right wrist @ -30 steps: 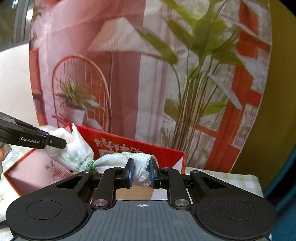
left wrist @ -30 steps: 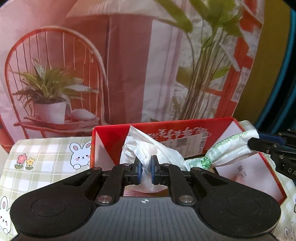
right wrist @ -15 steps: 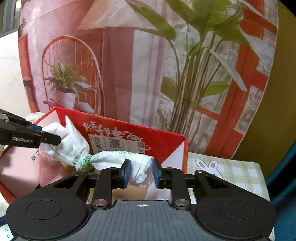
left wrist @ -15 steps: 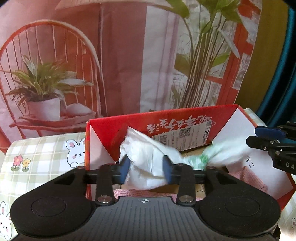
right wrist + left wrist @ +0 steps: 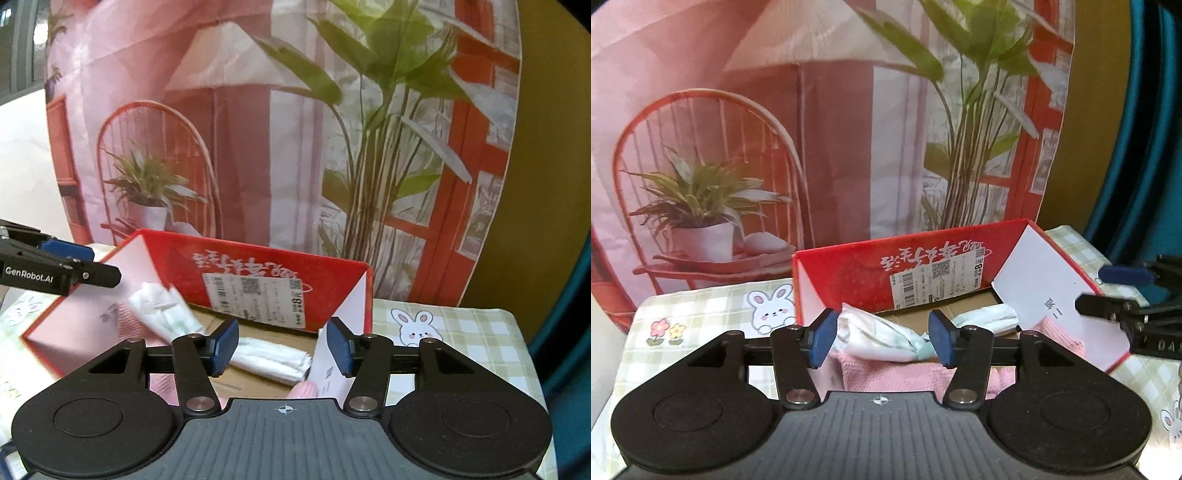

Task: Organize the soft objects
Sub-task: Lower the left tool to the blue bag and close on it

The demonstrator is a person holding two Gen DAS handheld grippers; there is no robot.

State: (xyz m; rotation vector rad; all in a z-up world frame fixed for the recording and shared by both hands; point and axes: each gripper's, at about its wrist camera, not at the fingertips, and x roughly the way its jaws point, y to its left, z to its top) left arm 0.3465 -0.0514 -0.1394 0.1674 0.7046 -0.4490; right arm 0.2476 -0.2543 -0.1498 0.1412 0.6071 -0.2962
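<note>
A white plastic bag with green print (image 5: 882,338) lies twisted inside the open red cardboard box (image 5: 849,273), over a pink cloth (image 5: 894,376). My left gripper (image 5: 881,341) is open and empty, just above and in front of the bag. In the right wrist view the bag (image 5: 269,356) lies on the box floor, and my right gripper (image 5: 282,349) is open and empty above its right end. The red box (image 5: 258,258) stands behind. Each gripper shows at the edge of the other's view.
The box stands on a green checked tablecloth with bunny prints (image 5: 701,306). A printed backdrop of a chair and plants (image 5: 812,129) hangs right behind the box. White box flaps (image 5: 1045,295) stick up at the right. A teal object (image 5: 1145,129) stands at the far right.
Both grippers have opened and let go of the white bag. The bag has dropped into the red box. Both grippers have drawn back and up a little.
</note>
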